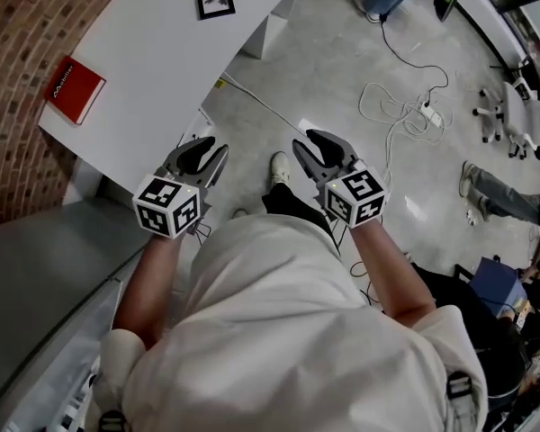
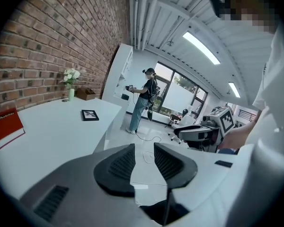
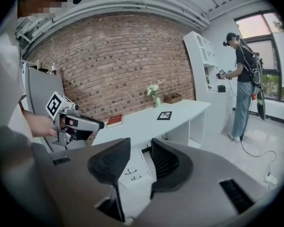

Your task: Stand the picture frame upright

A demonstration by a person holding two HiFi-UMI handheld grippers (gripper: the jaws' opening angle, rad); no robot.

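The small black picture frame (image 1: 215,0) lies flat on the white desk (image 1: 153,52), far ahead of both grippers. It also shows lying flat in the left gripper view (image 2: 90,115) and the right gripper view (image 3: 164,115). My left gripper (image 1: 211,148) hangs just off the desk's near edge, jaws apart with nothing between them (image 2: 143,148). My right gripper (image 1: 308,139) is over the floor beside it, also open and empty (image 3: 141,148). Neither touches anything.
A red book (image 1: 75,89) lies on the desk's left end by the brick wall. A vase of flowers (image 3: 154,92) and a small box (image 3: 172,98) stand at its far end. Cables (image 1: 405,115) trail over the floor. Another person (image 3: 244,79) stands beyond the desk.
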